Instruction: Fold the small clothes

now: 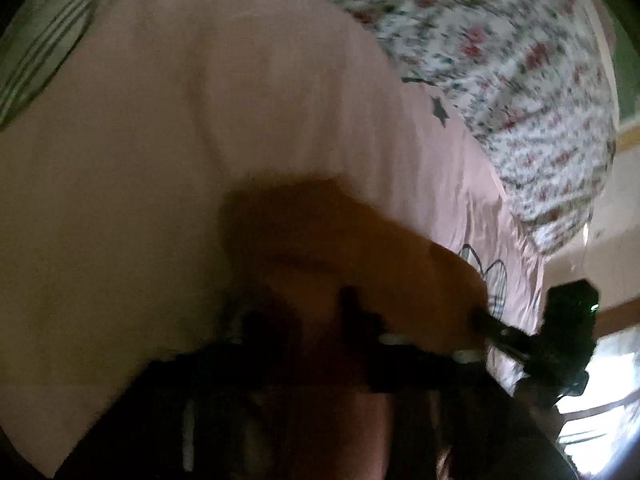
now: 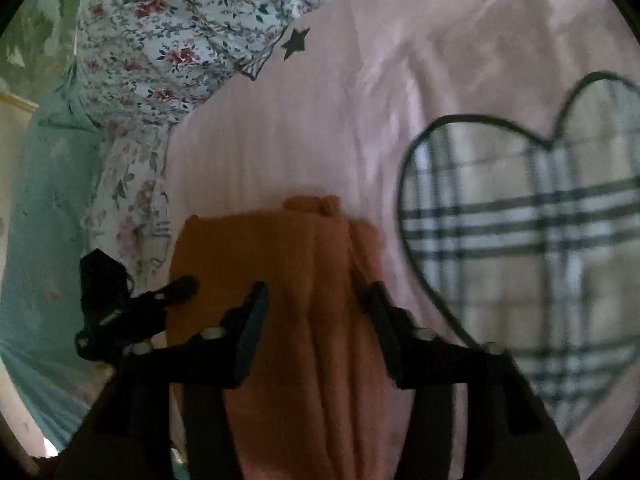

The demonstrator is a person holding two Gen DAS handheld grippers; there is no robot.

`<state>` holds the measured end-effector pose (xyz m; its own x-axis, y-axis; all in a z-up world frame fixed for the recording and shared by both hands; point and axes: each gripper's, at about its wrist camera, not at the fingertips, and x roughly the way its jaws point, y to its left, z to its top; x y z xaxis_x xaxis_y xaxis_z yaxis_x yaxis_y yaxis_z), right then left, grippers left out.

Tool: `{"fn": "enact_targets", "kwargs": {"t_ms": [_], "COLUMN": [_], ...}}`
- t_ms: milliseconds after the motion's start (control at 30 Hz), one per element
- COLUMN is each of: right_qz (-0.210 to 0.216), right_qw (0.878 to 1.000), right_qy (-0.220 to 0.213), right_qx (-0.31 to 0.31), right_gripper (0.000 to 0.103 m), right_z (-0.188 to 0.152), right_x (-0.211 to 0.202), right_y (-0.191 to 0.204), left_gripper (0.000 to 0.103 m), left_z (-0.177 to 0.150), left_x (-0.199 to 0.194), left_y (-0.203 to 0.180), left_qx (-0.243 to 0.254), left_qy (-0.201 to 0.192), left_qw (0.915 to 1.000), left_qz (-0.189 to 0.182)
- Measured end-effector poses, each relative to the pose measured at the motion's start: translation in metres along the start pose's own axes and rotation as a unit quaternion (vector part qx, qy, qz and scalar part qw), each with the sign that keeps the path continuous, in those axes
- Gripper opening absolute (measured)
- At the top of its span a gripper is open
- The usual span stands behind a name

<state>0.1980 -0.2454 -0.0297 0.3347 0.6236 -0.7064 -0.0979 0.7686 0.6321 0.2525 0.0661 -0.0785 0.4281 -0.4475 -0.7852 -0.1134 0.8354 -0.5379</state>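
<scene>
We work on a bed covered by a pink sheet (image 2: 320,128) printed with one plaid heart (image 2: 520,232) and one small black star (image 2: 295,42); a flowered quilt (image 2: 168,32) lies at the far left. One orange garment (image 2: 280,264), the only piece of clothing we can count, lies on the sheet near us, already doubled into a narrow strip with a small bunched end at its far edge. Our right claw (image 2: 316,320) hangs over the near part of that strip with its jaws apart, one finger on either side of the cloth and gripping nothing, probably lined up to pinch the near end and carry it over for the next fold. Our left claw (image 2: 180,288) reaches in at the garment's left edge, likely to steady or lift that side; its own view is dark and smeared, so we cannot tell whether its jaws are apart or together. Two claws, one garment.
</scene>
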Motion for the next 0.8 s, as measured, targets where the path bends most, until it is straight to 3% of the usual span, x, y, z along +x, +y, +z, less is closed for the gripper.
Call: {"fn": "enact_targets", "kwargs": {"t_ms": [67,133,200,267,367,433,533,800], "right_qz": [0.014,-0.006,-0.05,-0.048,-0.056,-0.054,-0.04,-0.019], "right_qw": [1.0,0.999,0.998,0.999,0.998,0.998,0.999,0.999], "right_qy": [-0.024,-0.03,-0.007,0.003,0.004,0.01,0.007,0.02], "right_qx": [-0.013,-0.027,-0.026,-0.009,-0.015,-0.014,-0.009,-0.031], "right_gripper": [0.014,0.014,0.014,0.014,0.019,0.029,0.038,0.039], "right_z": [0.001,-0.002,-0.006,-0.006,-0.006,-0.009,-0.026,-0.094], "right_x": [-0.009,-0.009,0.005,0.011,0.004,-0.003,-0.026,-0.075], "right_y": [0.012,0.017,0.007,-0.001,0.006,0.007,0.002,-0.006], "left_gripper": [0.023,0.024,0.039,0.045,0.047,0.047,0.048,0.057], "left_z": [0.003,0.005,0.004,0.004,-0.003,-0.014,-0.057,-0.189], "left_x": [-0.006,0.0,0.004,-0.004,-0.029,-0.048,-0.081,-0.106], "left_y": [-0.012,-0.015,-0.011,-0.009,-0.007,-0.005,-0.009,-0.038], "left_qx": [0.04,0.06,0.062,0.056,0.04,0.031,0.027,0.055], "left_qy": [-0.021,-0.02,-0.019,-0.032,-0.062,-0.075,-0.082,-0.056], "left_qw": [0.9983,0.9953,0.9926,0.9898,0.9865,0.9852,0.9871,0.9874], "left_qz": [0.036,0.073,0.102,0.127,0.146,0.151,0.135,0.137]}}
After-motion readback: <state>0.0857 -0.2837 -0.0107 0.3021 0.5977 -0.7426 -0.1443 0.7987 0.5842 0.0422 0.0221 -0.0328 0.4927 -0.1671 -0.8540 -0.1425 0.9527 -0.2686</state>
